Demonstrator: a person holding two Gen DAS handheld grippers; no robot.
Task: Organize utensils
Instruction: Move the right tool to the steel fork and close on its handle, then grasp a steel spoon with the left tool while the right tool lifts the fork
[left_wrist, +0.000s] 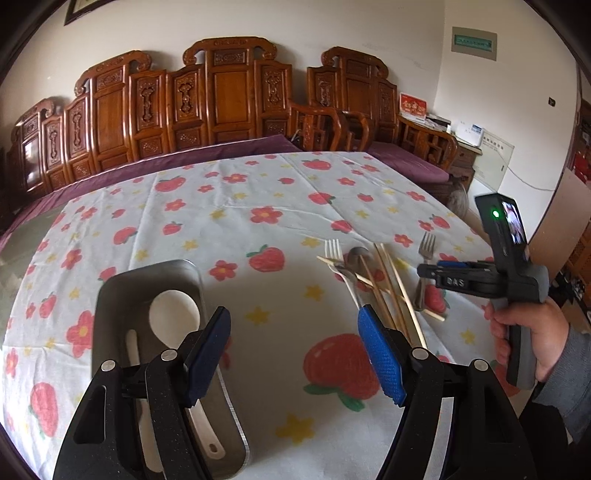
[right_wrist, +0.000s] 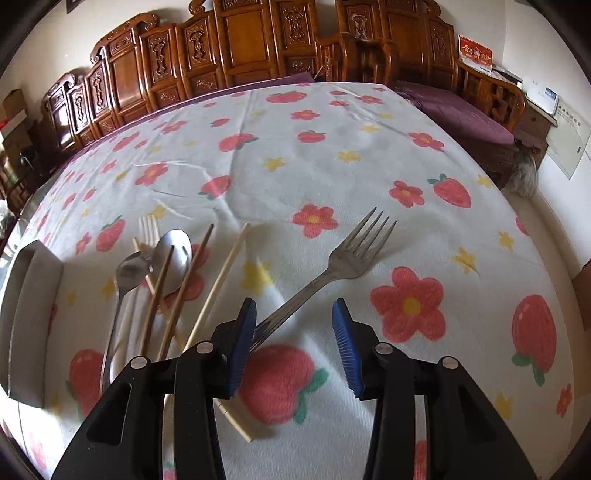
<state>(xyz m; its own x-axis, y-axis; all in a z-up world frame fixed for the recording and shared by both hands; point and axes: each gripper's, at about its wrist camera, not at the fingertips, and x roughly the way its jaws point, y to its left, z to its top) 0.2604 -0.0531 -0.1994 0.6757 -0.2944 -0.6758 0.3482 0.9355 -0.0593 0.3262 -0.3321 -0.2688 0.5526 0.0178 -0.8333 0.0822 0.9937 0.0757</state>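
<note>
A metal tray (left_wrist: 110, 295) at the left holds a white spoon (left_wrist: 173, 314); it shows at the left edge of the right wrist view (right_wrist: 26, 295). My left gripper (left_wrist: 295, 350) is open and empty, beside the tray. A pile of utensils lies to the right: a pale fork (left_wrist: 334, 251), metal spoons (right_wrist: 173, 251), several chopsticks (right_wrist: 188, 280) and a steel fork (right_wrist: 347, 258). My right gripper (right_wrist: 293, 343) is open just above the steel fork's handle, which runs under its left finger. It also shows in the left wrist view (left_wrist: 436, 271).
The table carries a white cloth (right_wrist: 332, 155) printed with strawberries and flowers. A carved wooden bench with purple cushions (left_wrist: 221, 110) stands behind it. A side cabinet (left_wrist: 469, 147) is at the far right.
</note>
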